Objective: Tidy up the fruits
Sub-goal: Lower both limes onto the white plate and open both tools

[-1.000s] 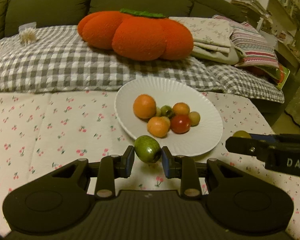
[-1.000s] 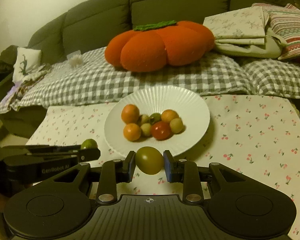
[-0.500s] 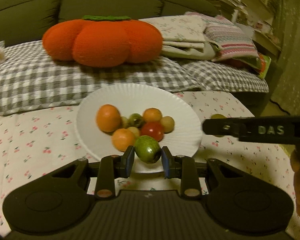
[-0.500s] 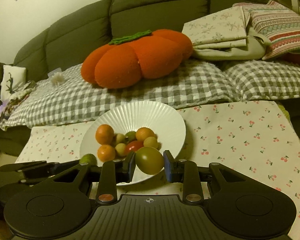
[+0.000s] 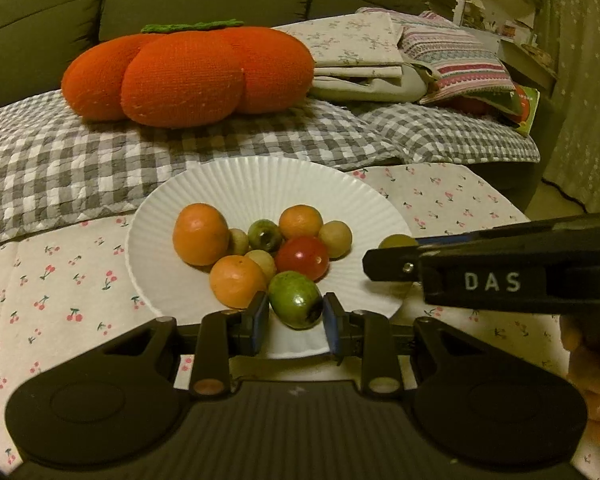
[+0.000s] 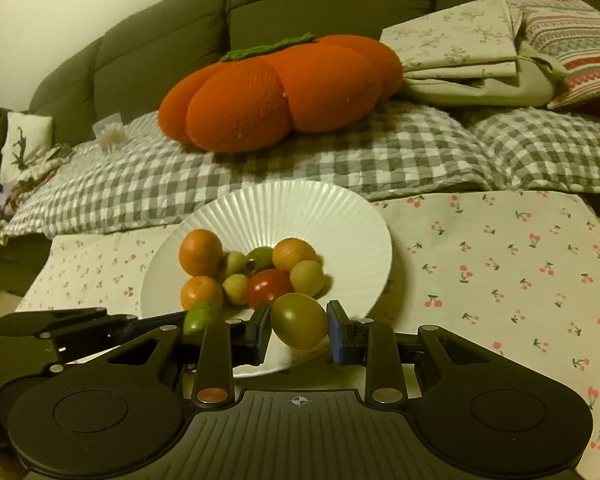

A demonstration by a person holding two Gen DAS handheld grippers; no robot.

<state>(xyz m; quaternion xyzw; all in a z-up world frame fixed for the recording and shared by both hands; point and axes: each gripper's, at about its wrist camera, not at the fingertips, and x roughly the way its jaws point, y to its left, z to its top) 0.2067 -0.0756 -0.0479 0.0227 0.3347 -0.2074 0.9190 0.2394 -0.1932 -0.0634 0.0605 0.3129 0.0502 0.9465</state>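
A white ribbed plate (image 5: 228,184) (image 6: 340,216) on the cherry-print tablecloth holds several small fruits: oranges, a red tomato (image 5: 302,258), pale round ones. My left gripper (image 5: 295,316) is over the plate's near rim with a green fruit (image 5: 295,299) between its fingers, a slight gap at each pad. My right gripper (image 6: 299,328) has an olive-green tomato (image 6: 299,320) between its fingers, also with slight gaps, over the plate's near right edge. The right gripper's fingers (image 5: 480,268) show at the right of the left wrist view.
A sofa with a grey checked blanket (image 5: 100,152) runs along the table's far edge, carrying an orange pumpkin cushion (image 5: 188,76) and folded linens (image 5: 364,60). The tablecloth (image 6: 500,264) extends to the right of the plate.
Both grippers have moved forward over the plate's near edge with their fruits. The fingers of both now stand slightly apart from the fruits.
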